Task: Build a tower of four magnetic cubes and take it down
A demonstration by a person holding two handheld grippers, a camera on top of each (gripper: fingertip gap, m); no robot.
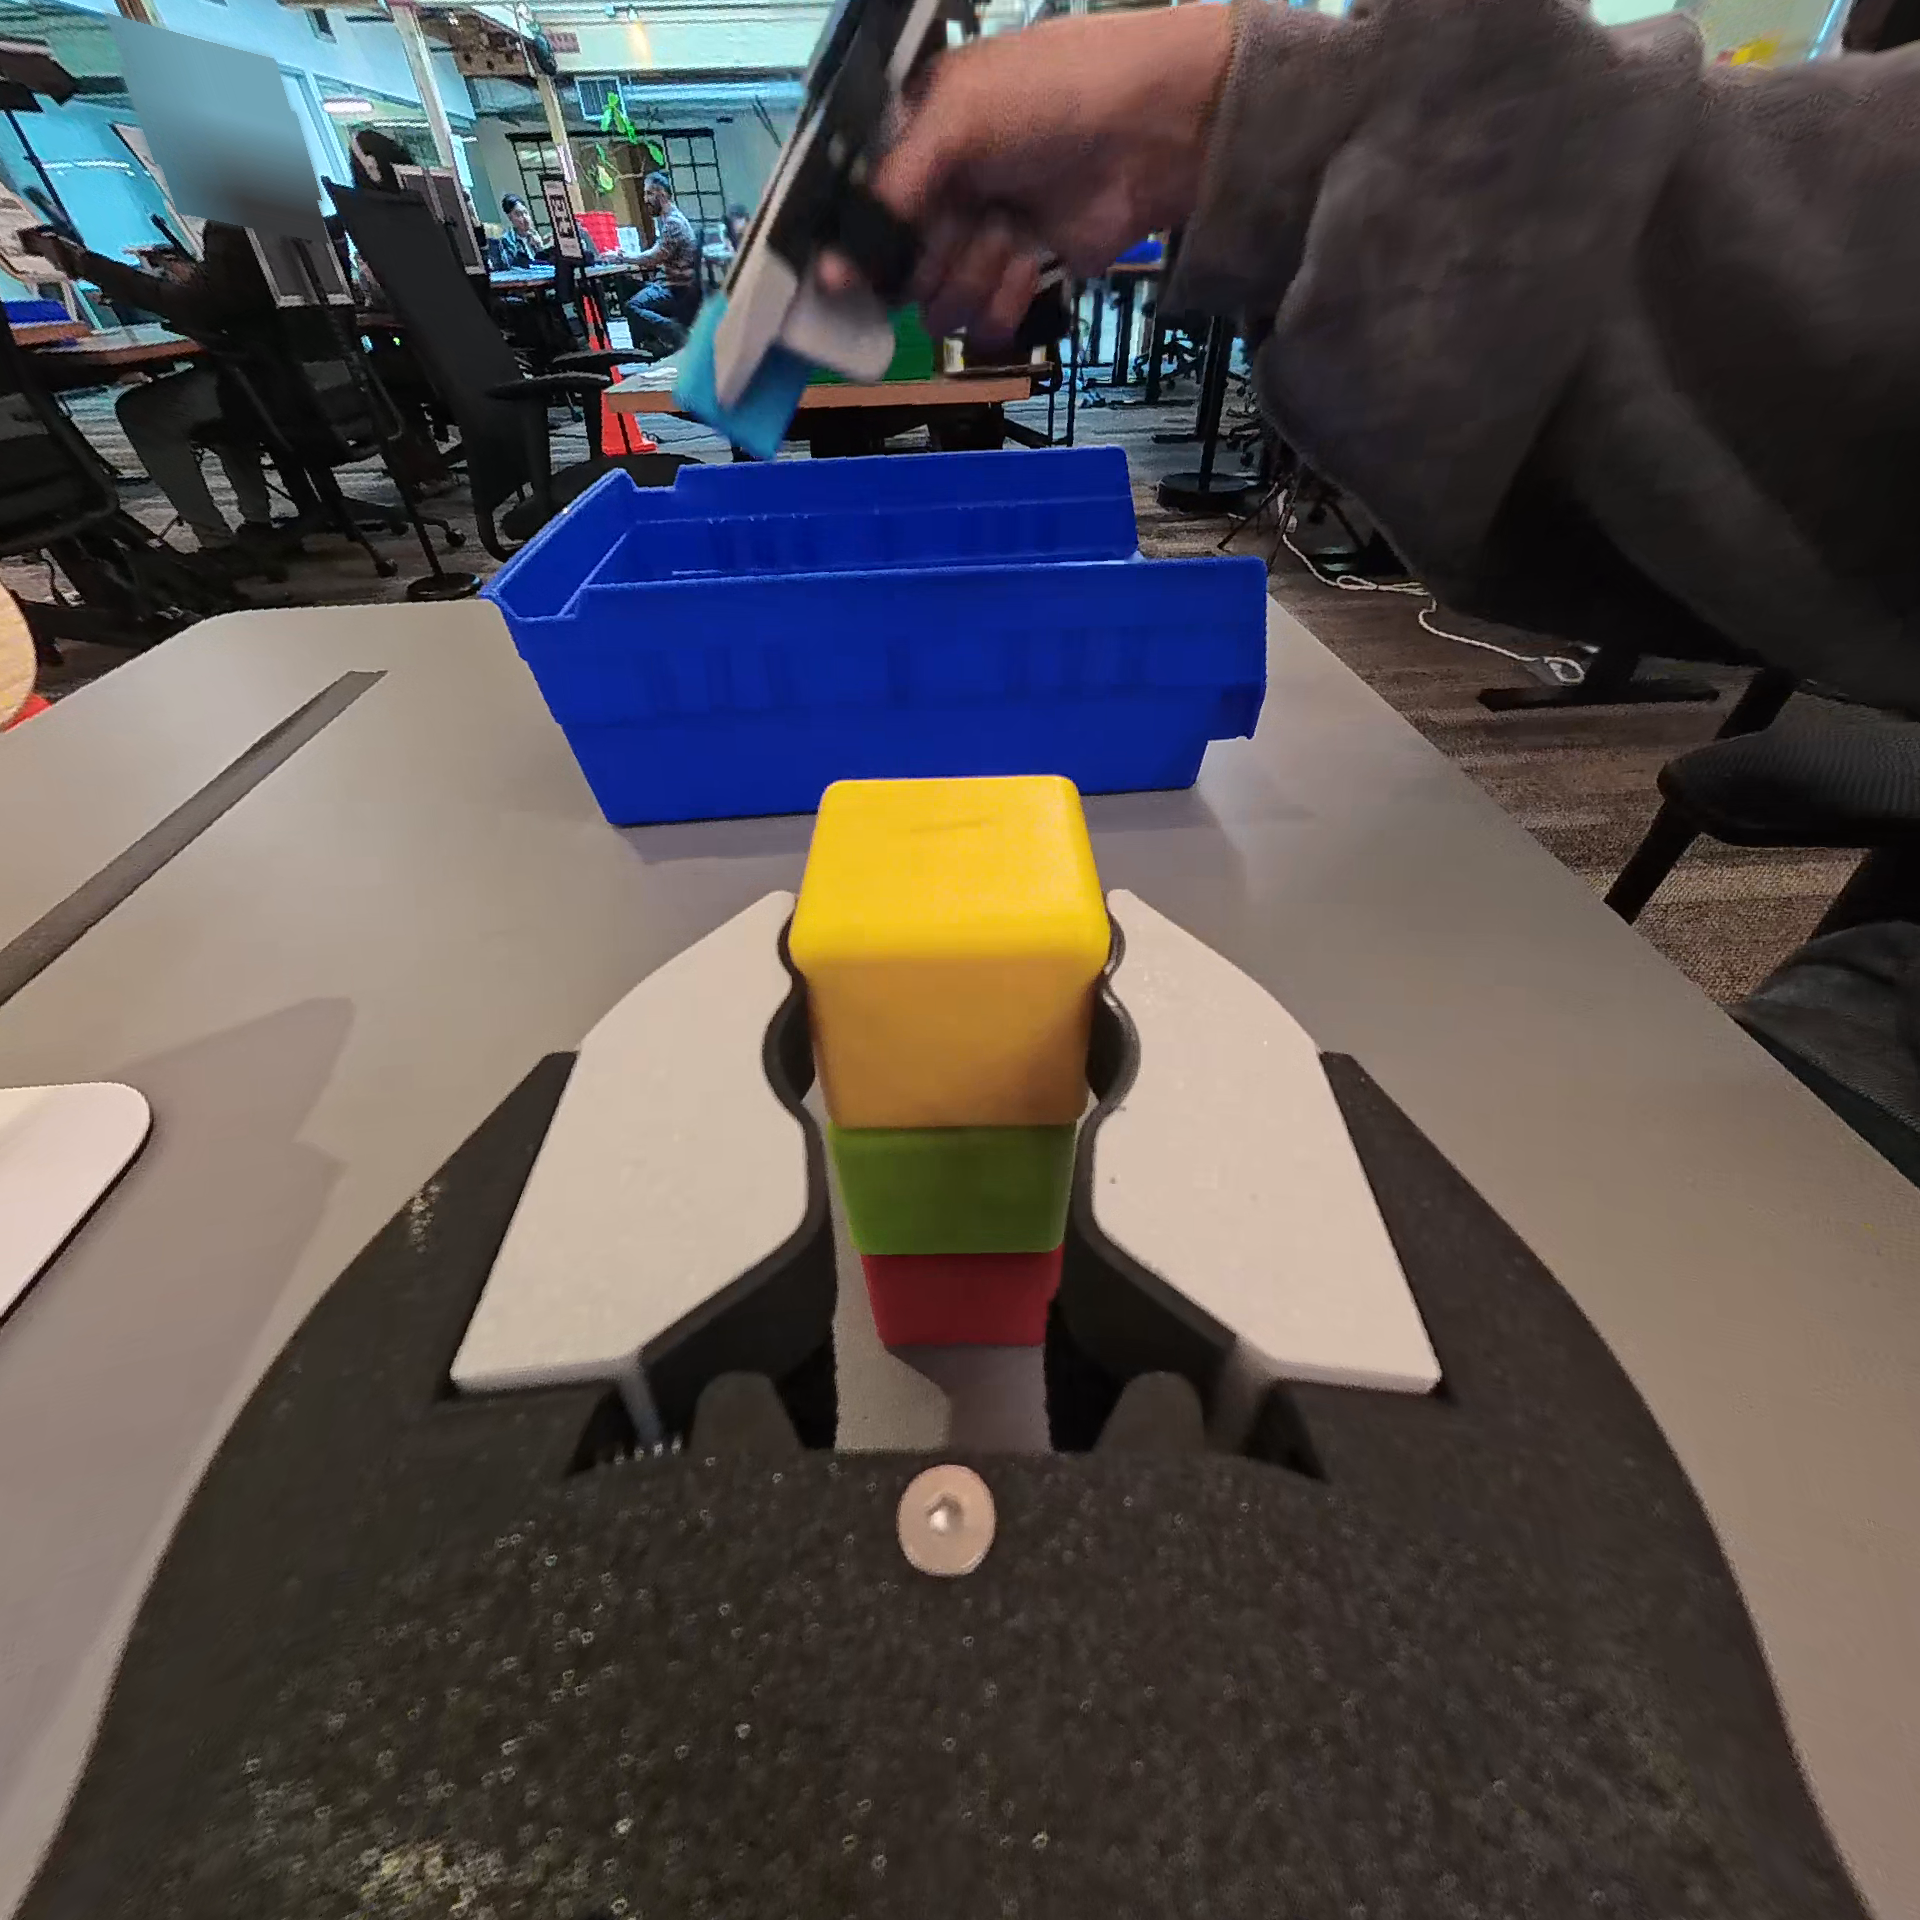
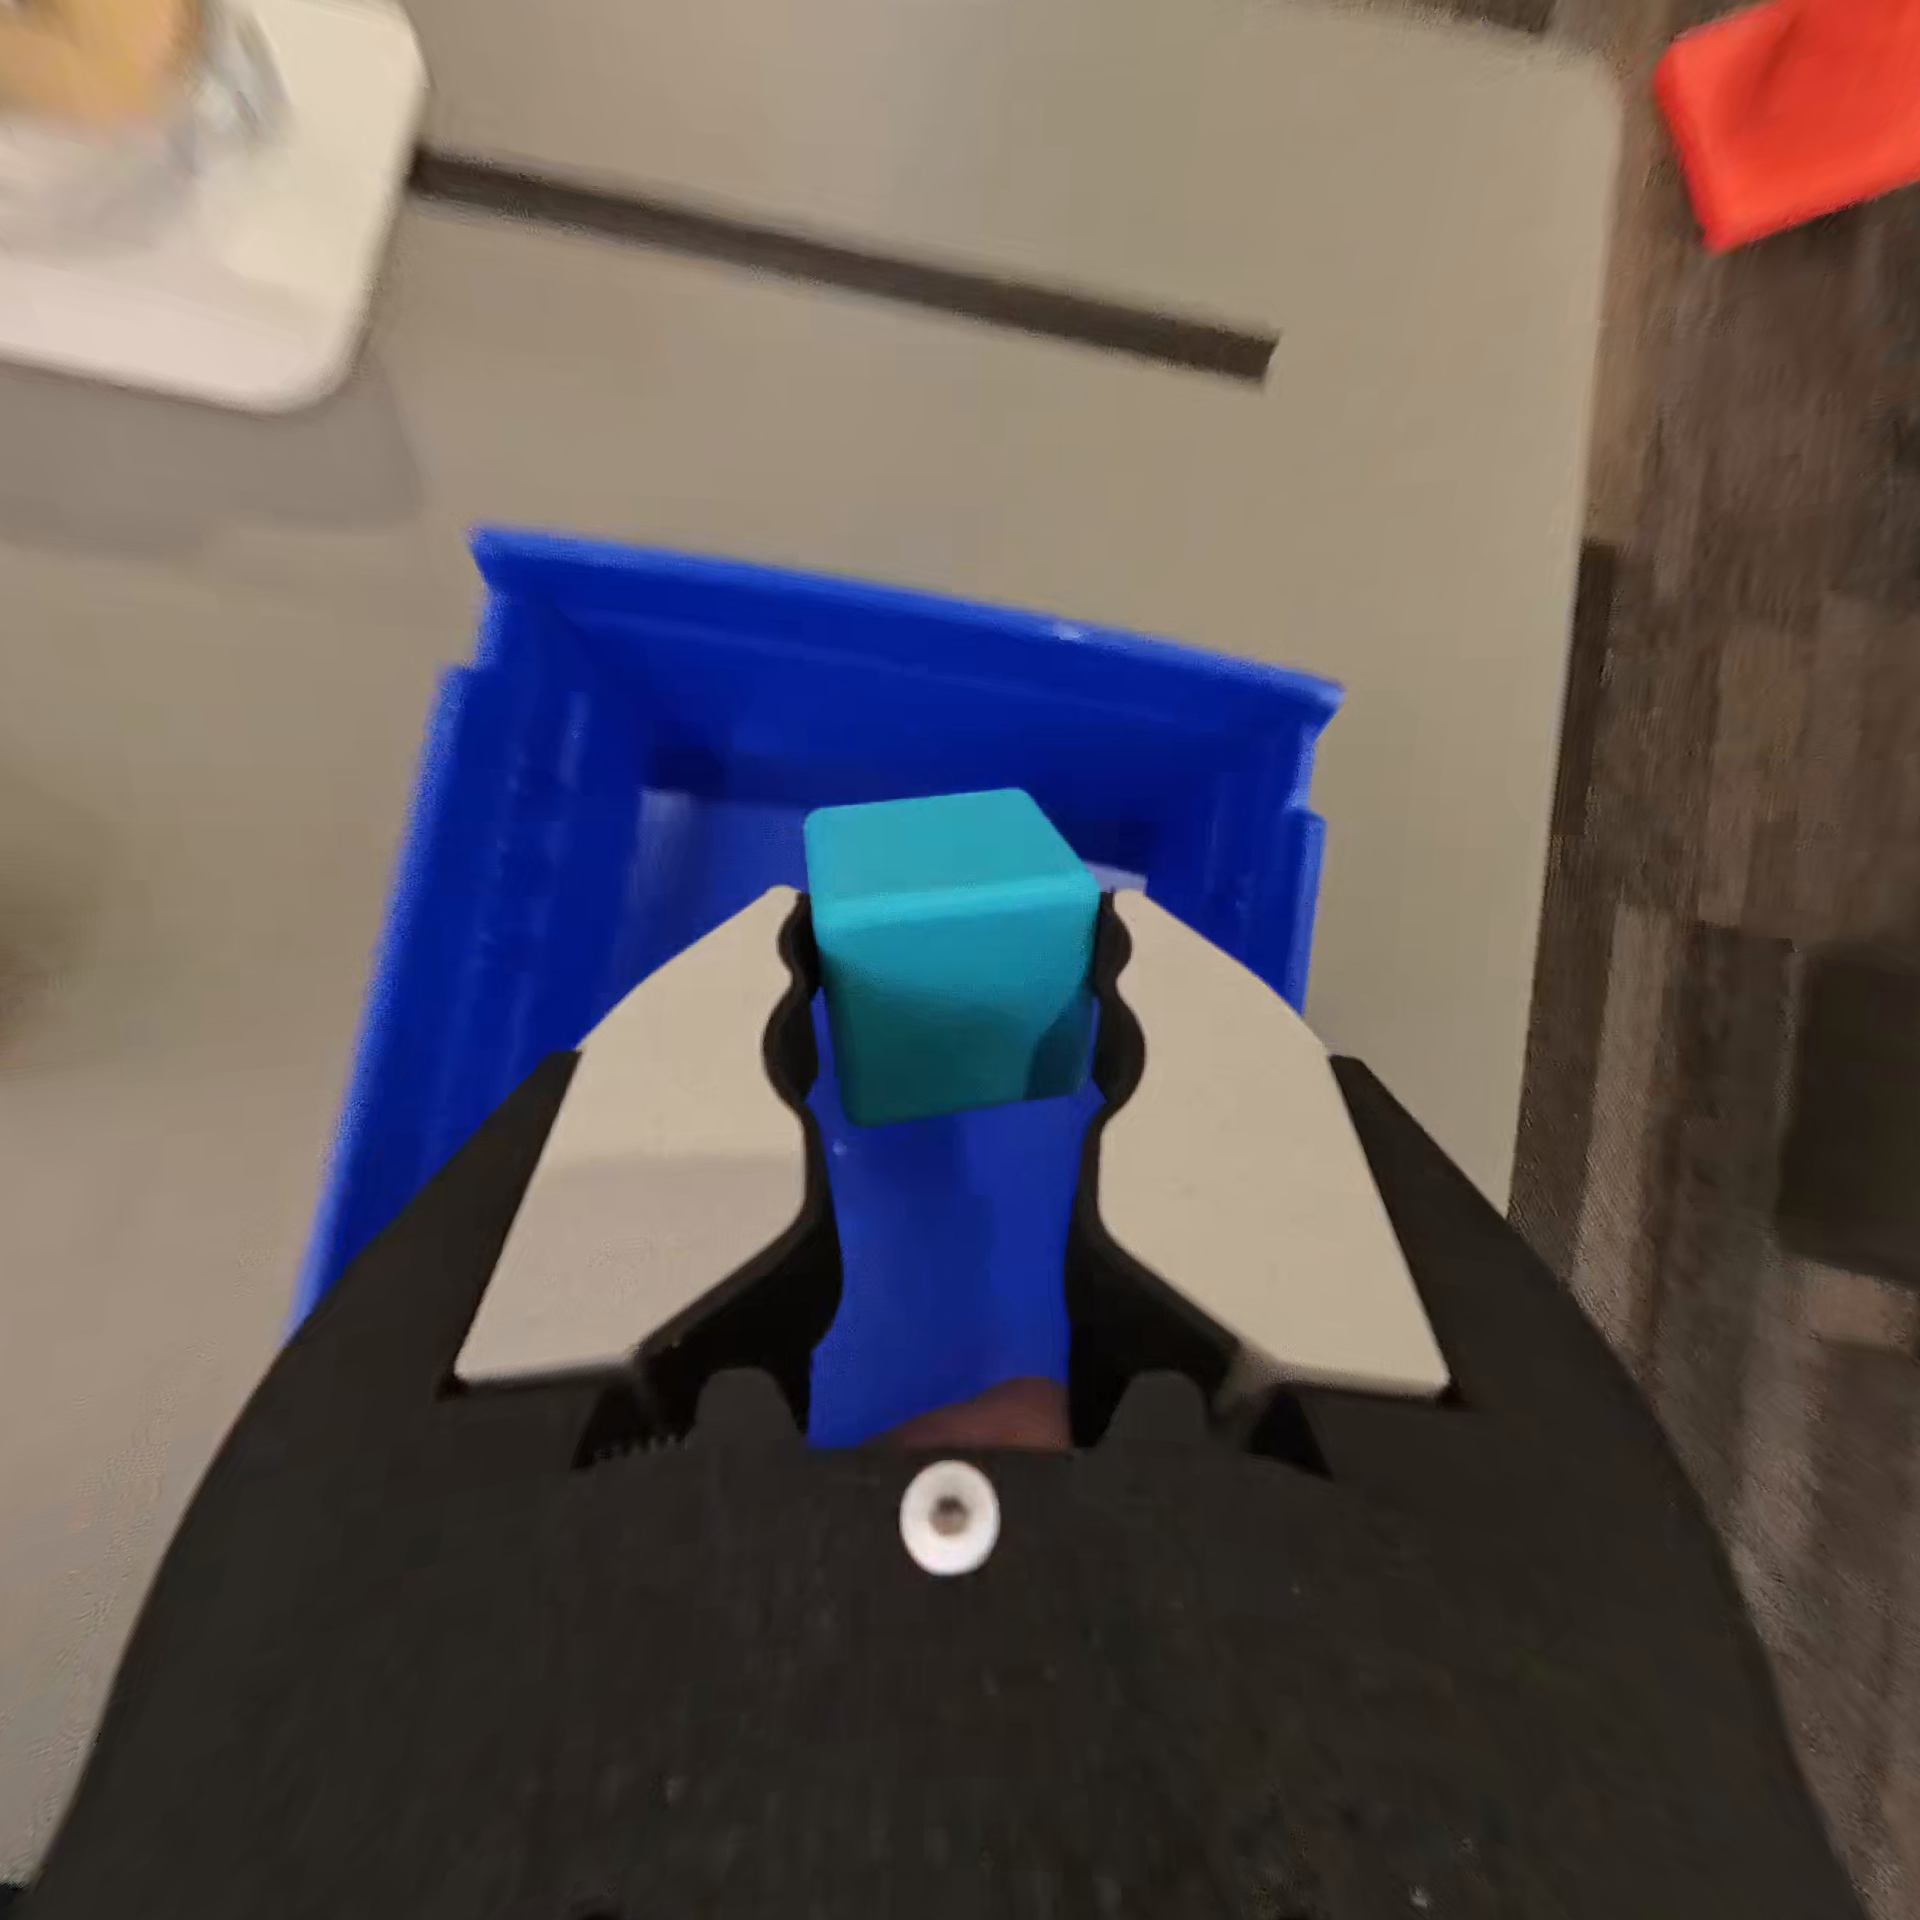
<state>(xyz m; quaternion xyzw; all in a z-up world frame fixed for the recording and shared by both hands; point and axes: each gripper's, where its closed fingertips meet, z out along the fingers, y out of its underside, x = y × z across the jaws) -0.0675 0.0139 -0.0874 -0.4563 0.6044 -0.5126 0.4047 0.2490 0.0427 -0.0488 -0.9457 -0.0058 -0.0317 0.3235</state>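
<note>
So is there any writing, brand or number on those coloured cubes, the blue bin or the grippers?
yellow cube, green cube, red cube, teal cube, blue bin: none.
left gripper, right gripper: none visible.
background sign: too small to read.

Right claw (image 2: 951,987) clamps teal cube (image 2: 951,966) above open blue bin (image 2: 499,935) (bin sits on grey desk (image 2: 935,447)); background blurred.

both gripper (image 1: 948,997) (image 2: 948,987) jaws clamped, right one raised.

Grey table (image 1: 1351,1039) w/ blue bin (image 1: 883,665), red cube (image 1: 961,1299), white pad (image 1: 52,1164).
</note>
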